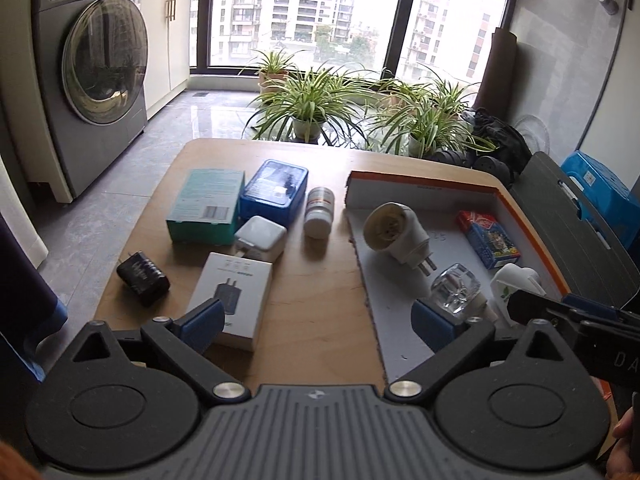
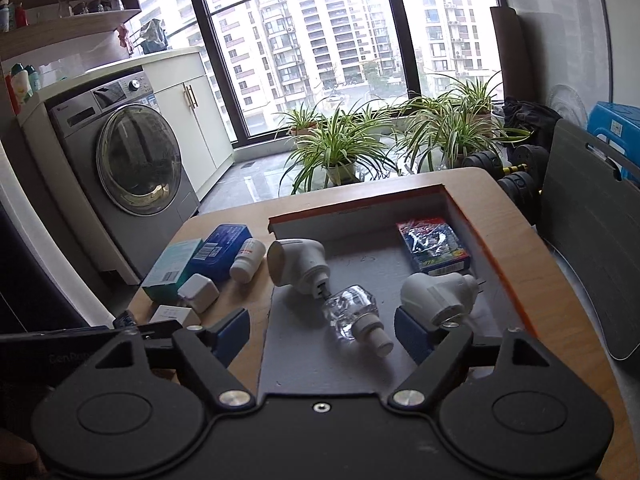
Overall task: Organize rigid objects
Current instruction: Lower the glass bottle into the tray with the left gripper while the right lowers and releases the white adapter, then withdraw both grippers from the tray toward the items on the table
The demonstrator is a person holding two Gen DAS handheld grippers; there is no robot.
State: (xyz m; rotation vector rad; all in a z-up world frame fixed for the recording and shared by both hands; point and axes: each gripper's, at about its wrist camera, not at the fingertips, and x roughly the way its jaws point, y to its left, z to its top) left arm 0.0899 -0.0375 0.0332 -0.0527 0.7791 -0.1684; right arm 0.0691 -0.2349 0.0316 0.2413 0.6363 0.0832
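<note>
Both the left gripper [image 1: 318, 320] and right gripper [image 2: 322, 330] released; clear bottle [image 2: 354, 316] lies in tray [image 2: 496, 276], perhaps touching the plug [image 2: 298, 266].

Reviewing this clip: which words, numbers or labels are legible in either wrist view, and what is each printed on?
"GenRo", cut off: left hand-held gripper's body.
"DA", cut off: right hand-held gripper's body.
"25", handwritten, faint: tray floor.
"775", uncertain: blue card box.
Teal box, white charger box, pill bottle, washing machine: print too small or blurred.
</note>
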